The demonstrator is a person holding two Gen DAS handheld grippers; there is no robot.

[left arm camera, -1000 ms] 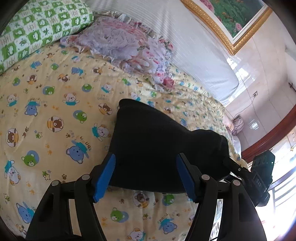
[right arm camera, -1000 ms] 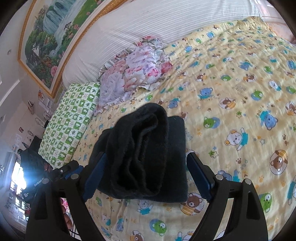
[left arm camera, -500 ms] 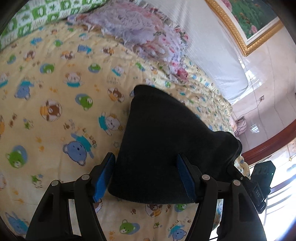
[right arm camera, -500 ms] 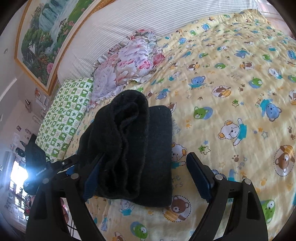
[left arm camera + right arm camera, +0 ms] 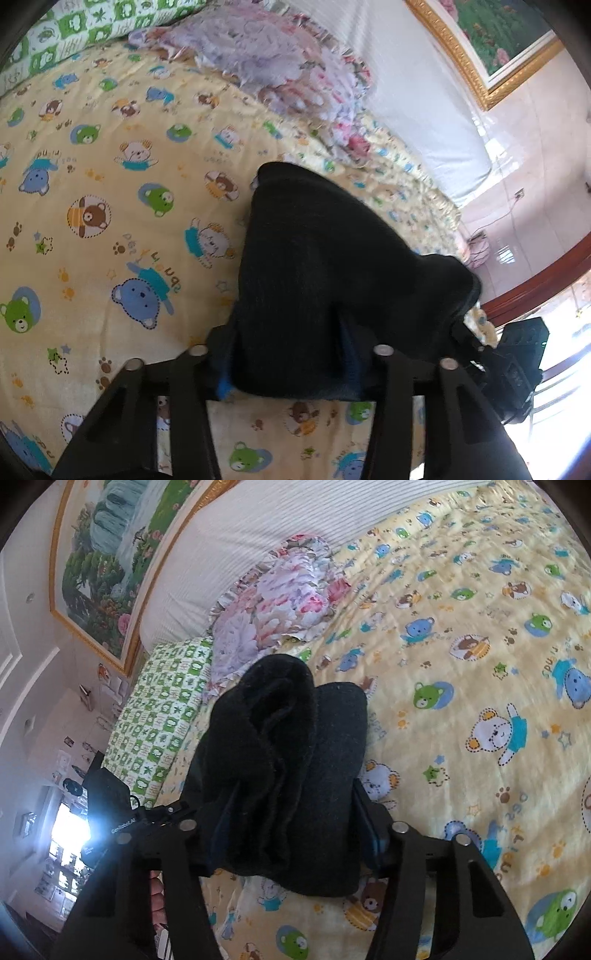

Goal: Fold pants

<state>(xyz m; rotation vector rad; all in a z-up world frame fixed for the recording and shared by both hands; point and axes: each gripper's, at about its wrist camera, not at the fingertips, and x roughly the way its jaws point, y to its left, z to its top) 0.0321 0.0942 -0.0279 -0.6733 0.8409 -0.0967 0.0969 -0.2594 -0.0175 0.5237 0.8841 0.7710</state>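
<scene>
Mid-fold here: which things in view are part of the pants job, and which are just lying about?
Job:
black pants, folded into a bundle
left gripper, closed on it
right gripper, closed on it
bear-print bedspread, the work surface

Lying about:
floral pillow
green checked pillow
framed painting

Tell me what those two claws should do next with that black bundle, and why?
Probably lift it together and carry it aside. The left claw and right claw each pinch an end of the folded black pants, already a compact stack on the bear-print bedspread.
</scene>
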